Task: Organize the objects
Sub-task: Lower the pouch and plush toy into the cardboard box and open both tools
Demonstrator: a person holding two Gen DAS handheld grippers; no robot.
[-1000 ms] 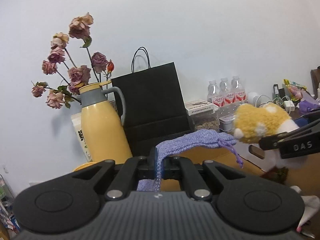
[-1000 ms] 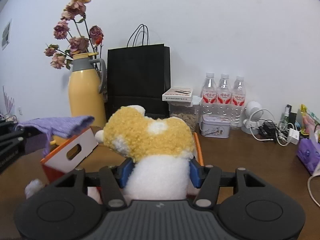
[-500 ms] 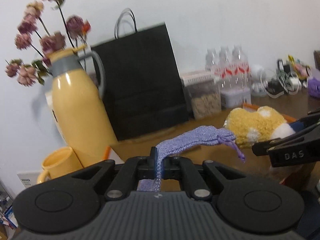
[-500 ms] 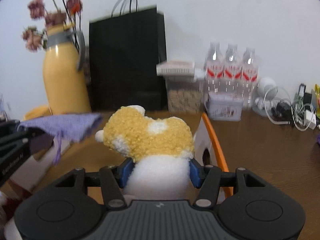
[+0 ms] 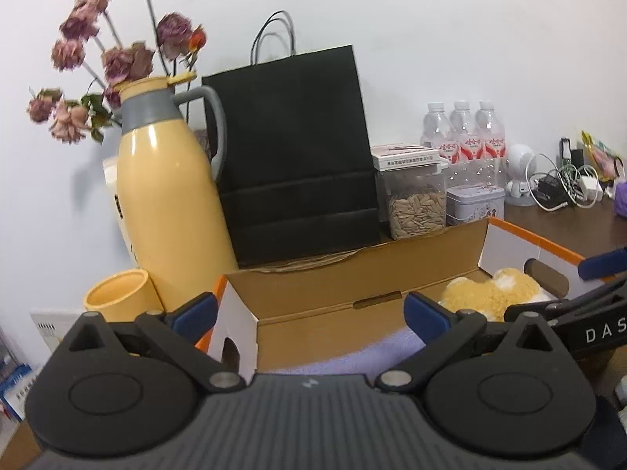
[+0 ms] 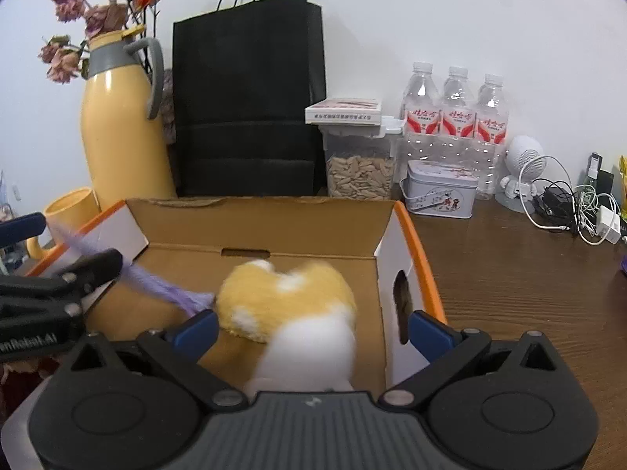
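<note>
**Both grippers opening over the cardboard box**

At the left, the left gripper (image 5: 309, 313) is opening, jaws wide; the purple knit pouch (image 5: 364, 356) lies loose beneath them, over the cardboard box (image 6: 266, 215). To the right, the right gripper (image 6: 313, 331) is also opening, jaws clear of the blurred yellow-and-white plush toy (image 6: 286, 301) inside the box, on the brown surface (image 6: 509, 274).
</note>
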